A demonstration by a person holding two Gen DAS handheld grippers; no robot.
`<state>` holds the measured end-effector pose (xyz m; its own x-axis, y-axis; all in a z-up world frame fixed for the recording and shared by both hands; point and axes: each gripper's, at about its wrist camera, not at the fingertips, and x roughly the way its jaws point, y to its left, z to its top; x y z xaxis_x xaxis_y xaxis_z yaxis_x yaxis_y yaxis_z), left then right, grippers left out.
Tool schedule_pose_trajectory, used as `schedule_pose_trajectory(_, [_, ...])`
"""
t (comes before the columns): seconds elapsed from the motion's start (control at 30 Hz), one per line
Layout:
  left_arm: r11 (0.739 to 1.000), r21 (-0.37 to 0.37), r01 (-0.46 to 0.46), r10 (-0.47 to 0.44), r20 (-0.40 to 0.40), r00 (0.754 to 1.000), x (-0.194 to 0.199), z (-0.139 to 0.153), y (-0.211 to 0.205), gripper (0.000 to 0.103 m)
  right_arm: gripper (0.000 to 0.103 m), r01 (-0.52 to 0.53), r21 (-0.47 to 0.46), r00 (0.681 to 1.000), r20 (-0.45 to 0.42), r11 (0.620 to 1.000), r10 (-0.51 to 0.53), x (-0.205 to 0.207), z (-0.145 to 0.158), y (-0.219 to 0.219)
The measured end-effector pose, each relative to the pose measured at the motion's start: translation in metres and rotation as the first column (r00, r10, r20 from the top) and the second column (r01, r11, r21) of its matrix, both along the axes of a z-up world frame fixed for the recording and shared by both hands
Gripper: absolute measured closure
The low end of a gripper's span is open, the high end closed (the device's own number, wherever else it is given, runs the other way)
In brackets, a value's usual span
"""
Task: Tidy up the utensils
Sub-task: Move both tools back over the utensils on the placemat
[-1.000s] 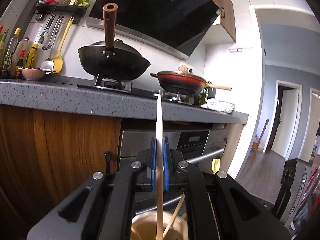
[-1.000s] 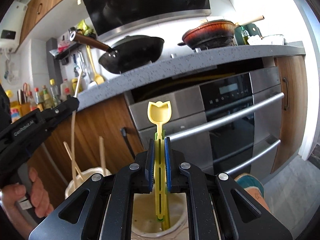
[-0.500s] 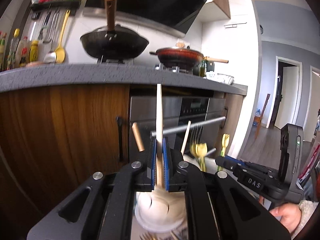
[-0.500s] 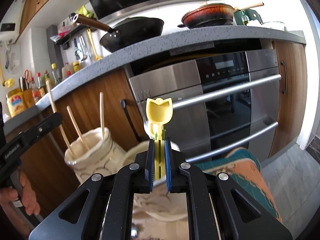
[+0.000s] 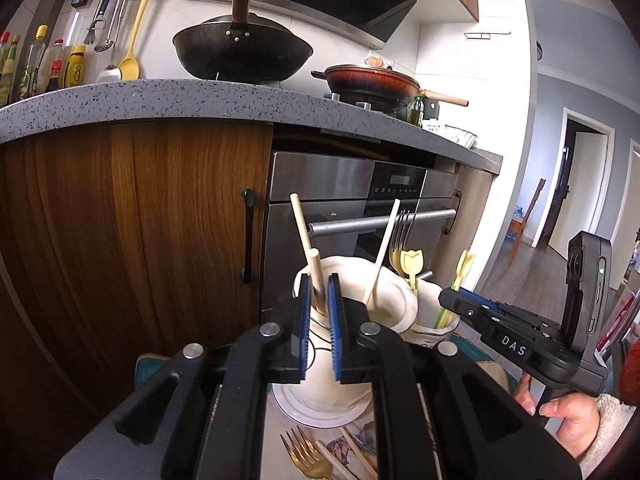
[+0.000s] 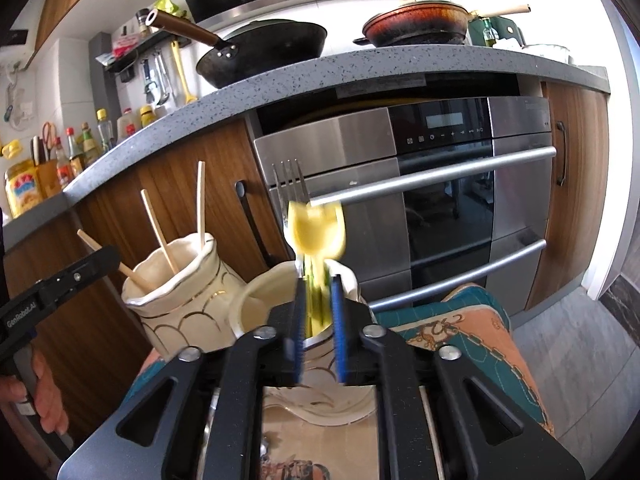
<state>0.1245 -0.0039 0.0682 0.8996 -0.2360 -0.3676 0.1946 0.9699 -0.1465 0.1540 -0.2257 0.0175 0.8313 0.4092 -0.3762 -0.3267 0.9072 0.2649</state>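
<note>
My left gripper [image 5: 319, 280] hovers over a cream vase [image 5: 384, 304], its jaws opening. A wooden chopstick [image 5: 315, 268] stands loose between the blue pads, its lower end inside the vase beside two other chopsticks. My right gripper [image 6: 318, 280] is over a second cream vase [image 6: 260, 304], jaws opening too. Between its pads a yellow tulip-ended utensil [image 6: 316, 228] is blurred and free of them. A metal fork [image 6: 290, 184] and another yellow utensil [image 5: 412, 264] stand in that vase. A gold fork [image 5: 308, 456] and loose chopsticks [image 5: 344, 456] lie in front on the cloth.
Both vases stand on a teal and orange patterned cloth [image 6: 472, 340]. Close behind are a steel oven [image 6: 440, 184] with bar handles and wooden cabinet doors [image 5: 160, 220]. The grey counter edge [image 5: 160, 100] overhangs above, bearing a black wok and a red pan.
Both grippers sank toward the vases, then parted their jaws. The chopstick slid down from the left pads into the vase. The yellow utensil came loose from the right pads.
</note>
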Motion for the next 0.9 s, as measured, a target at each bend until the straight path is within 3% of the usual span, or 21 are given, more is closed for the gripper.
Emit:
schedule_pose_trajectory(0.1, [1.0, -0.002, -0.003, 0.003, -0.004, 1.0, 0.0, 0.0, 0.001, 0.073, 0.074, 0.007, 0.002, 1.0, 0.012, 1.0, -0.007, -0.004, 0.003, -0.002])
schedule_pose_trajectory(0.17, [1.0, -0.005, -0.009, 0.009, -0.005, 1.0, -0.001, 0.001, 0.003, 0.065, 0.063, 0.011, 0.004, 1.0, 0.016, 1.0, -0.011, -0.007, 0.005, -0.004])
schedule_pose_trajectory(0.3, [1.0, -0.019, -0.022, 0.022, -0.006, 1.0, -0.007, 0.002, 0.009, 0.023, 0.044, 0.02, 0.001, 0.999, 0.045, 1.0, -0.02, -0.021, 0.011, -0.009])
schedule_pose_trajectory(0.37, [0.999, -0.01, -0.037, 0.037, -0.003, 0.999, -0.012, 0.002, 0.012, 0.016, 0.019, 0.027, -0.011, 0.998, 0.063, 1.0, -0.027, -0.029, 0.013, -0.01])
schedule_pose_trajectory(0.4, [0.999, -0.004, -0.044, 0.044, -0.006, 0.999, -0.014, 0.001, 0.013, 0.012, 0.017, 0.024, -0.008, 0.997, 0.074, 1.0, -0.024, -0.034, 0.014, -0.011])
schedule_pose_trajectory(0.47, [0.999, 0.001, -0.051, 0.051, -0.012, 0.999, -0.018, -0.001, 0.015, 0.007, 0.008, 0.012, -0.009, 0.996, 0.084, 1.0, -0.011, -0.043, 0.015, -0.013])
schedule_pose_trajectory(0.6, [0.998, 0.024, -0.066, 0.067, -0.026, 0.997, -0.026, -0.006, 0.02, 0.006, 0.005, 0.016, -0.045, 0.996, 0.091, 0.999, -0.012, -0.055, 0.013, -0.013])
schedule_pose_trajectory(0.73, [0.994, 0.073, -0.082, 0.086, -0.056, 0.995, -0.038, -0.017, 0.027, 0.006, 0.005, 0.054, -0.156, 0.996, 0.08, 0.986, -0.042, -0.065, 0.009, 0.0])
schedule_pose_trajectory(0.9, [0.992, 0.08, -0.101, 0.107, -0.085, 0.991, -0.054, -0.026, 0.044, 0.006, 0.005, -0.061, -0.185, 0.997, 0.03, 0.981, 0.067, -0.076, 0.002, 0.014])
